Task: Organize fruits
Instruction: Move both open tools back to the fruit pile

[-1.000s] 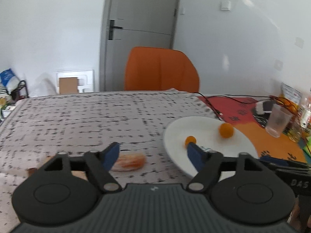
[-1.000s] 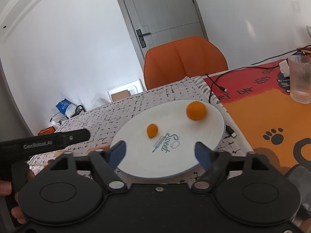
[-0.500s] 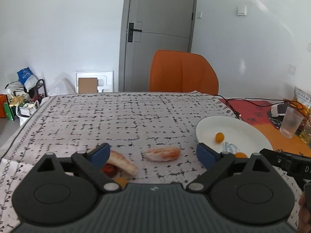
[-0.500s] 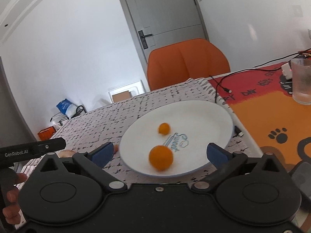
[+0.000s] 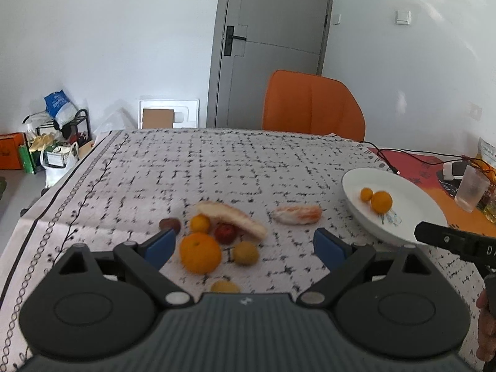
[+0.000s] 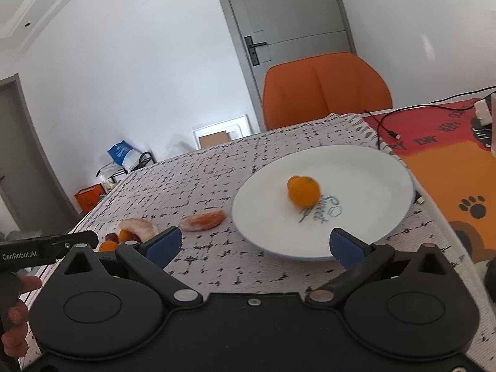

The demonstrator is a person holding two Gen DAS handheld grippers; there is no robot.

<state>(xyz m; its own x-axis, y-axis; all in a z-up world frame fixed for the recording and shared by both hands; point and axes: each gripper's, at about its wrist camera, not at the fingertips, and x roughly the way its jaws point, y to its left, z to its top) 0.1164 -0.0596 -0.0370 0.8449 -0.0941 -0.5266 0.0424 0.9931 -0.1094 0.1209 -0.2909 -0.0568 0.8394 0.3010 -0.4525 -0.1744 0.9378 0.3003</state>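
Both the left gripper [image 5: 241,245] and the right gripper [image 6: 255,245] have their fingers spread wide and hold nothing, because two oranges [image 5: 381,201] already sit on the white plate [image 5: 412,195] while a pile of fruit [image 5: 214,238] waits on the desk [image 5: 217,167].

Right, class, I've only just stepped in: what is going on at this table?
A person holds a gripper in each hand and is sorting fruit onto a white plate. Two oranges, a small one and a bigger one, already lie on it. The left gripper is open over the loose pile on the tablecloth, holding nothing. The right gripper is open and empty near the plate's edge.
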